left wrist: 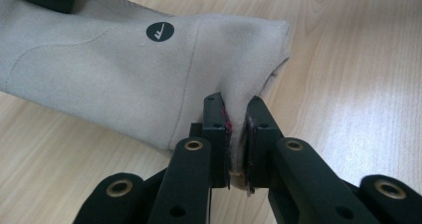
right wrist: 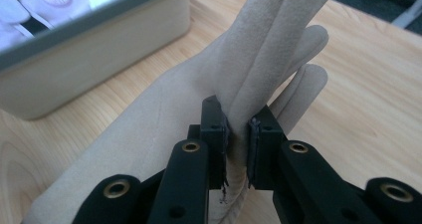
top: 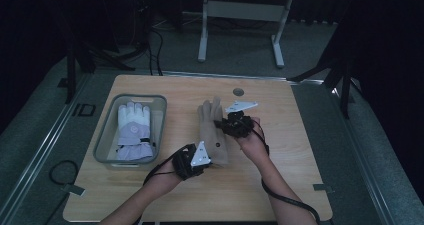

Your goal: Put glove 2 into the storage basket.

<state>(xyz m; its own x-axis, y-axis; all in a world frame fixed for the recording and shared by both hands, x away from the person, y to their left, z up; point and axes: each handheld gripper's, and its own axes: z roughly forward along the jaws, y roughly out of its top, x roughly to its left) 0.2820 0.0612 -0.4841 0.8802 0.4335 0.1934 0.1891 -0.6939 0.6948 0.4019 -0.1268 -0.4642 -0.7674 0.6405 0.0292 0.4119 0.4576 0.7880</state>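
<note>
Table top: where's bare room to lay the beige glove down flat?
Bare wood lies right of the beige glove, toward the table edge, and along the near edge. The left is crowded: the grey bin holds a white glove.

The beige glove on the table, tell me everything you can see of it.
The beige glove looks like soft suede, with stitched seams and a small round black logo near its cuff. It lies on the wooden table right of the grey bin, fingers pointing away. The left tongs pinch its cuff edge; the right tongs pinch a finger.
</note>
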